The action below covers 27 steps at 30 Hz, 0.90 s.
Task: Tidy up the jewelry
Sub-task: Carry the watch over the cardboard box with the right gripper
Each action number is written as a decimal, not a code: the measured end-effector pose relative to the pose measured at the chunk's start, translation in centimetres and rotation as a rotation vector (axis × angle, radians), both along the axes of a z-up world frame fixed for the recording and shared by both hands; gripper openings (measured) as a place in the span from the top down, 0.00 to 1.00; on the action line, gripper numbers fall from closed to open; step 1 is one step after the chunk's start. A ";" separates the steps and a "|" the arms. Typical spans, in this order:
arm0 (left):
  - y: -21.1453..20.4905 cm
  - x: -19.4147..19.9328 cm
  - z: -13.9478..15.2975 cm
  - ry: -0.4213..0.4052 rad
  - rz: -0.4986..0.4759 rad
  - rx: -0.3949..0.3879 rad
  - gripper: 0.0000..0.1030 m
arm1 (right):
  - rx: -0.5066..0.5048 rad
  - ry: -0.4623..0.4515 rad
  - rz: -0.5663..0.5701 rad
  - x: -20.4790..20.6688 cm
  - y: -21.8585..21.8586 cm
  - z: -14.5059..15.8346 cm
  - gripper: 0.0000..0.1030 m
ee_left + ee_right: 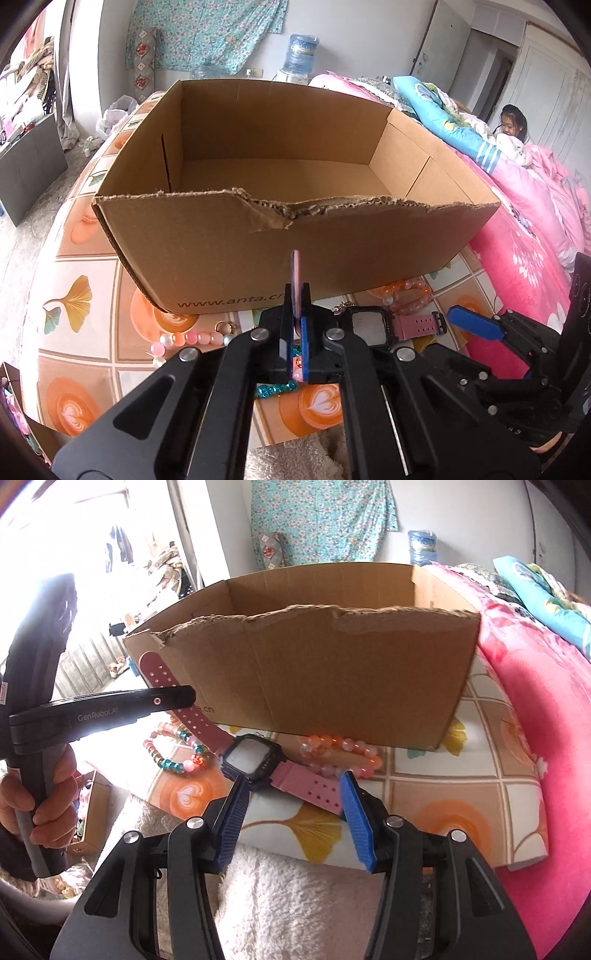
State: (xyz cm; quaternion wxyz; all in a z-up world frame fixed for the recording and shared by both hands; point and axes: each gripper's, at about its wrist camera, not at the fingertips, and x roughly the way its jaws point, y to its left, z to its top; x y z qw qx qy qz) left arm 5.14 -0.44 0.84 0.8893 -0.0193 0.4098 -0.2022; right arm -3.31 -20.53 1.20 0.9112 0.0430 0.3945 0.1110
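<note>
Biggest thing here is the cardboard box (288, 206), plain brown corrugated, open on top with a ragged, torn front edge. It sits on a tabletop (461, 797) covered in a glossy cloth printed with tiles, ginkgo leaves and latte hearts. A fluffy white towel (295, 897) lies at the near edge.

Then the watch (249, 760): chunky square black case, pink rubbery strap punched with holes. The left gripper (295, 295) has its jaws pressed together, pinching one strap end so it sticks up edge-on in front of the box. The right gripper (293, 801) has its ribbed blue jaws spread either side of the other strap, not touching it.

Smallest: round, glassy bead bracelets, an orange-pink one (343, 751) against the box, a pink-and-teal one (177, 753) left of the watch.
</note>
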 end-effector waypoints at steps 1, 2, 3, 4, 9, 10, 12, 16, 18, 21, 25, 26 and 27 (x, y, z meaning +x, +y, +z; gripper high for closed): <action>-0.1 -0.1 0.0 -0.004 0.000 0.007 0.98 | 0.007 0.013 -0.024 -0.2 -0.8 0.0 0.51; -0.1 -0.1 0.0 -0.007 -0.001 0.011 0.98 | 0.018 0.025 -0.049 -0.3 -1.6 -0.1 0.51; 0.0 -0.1 -0.1 -0.009 -0.001 0.014 0.98 | 0.037 0.041 -0.075 -0.4 -2.5 -0.2 0.51; -0.1 -0.1 -0.1 -0.008 -0.001 0.017 0.98 | 0.061 0.062 -0.098 -0.3 -3.2 -0.6 0.51; -0.1 -0.1 -0.5 0.008 -0.005 0.018 0.98 | 0.209 0.164 -0.142 0.9 -5.3 -2.4 0.54; -0.1 -0.1 -0.6 0.011 -0.006 0.020 0.98 | 0.242 0.172 -0.135 1.2 -5.5 -2.5 0.56; -0.2 -0.2 -0.7 0.006 -0.008 0.029 0.98 | 0.295 0.179 -0.138 1.3 -5.8 -2.8 0.56; -0.4 -0.3 -0.8 0.003 -0.012 0.044 0.98 | 0.436 0.204 -0.161 1.5 -6.6 -3.3 0.56; -0.5 -0.3 -0.9 0.001 -0.017 0.052 0.98 | 0.554 0.214 -0.161 1.5 -7.3 -3.8 0.57; -0.6 -0.3 -1.0 0.003 -0.024 0.055 0.98 | 0.633 0.222 -0.181 1.7 -7.6 -4.2 0.59; -0.5 -0.4 -1.0 -0.003 -0.023 0.055 0.98 | 0.566 0.231 -0.195 2.5 -7.4 -3.8 0.77; -0.5 -0.4 -1.0 -0.005 -0.021 0.059 0.98 | 0.550 0.238 -0.198 2.6 -7.3 -3.8 0.79; -0.6 -0.4 -1.0 -0.008 -0.019 0.065 0.98 | 0.543 0.242 -0.202 2.6 -7.3 -3.8 0.81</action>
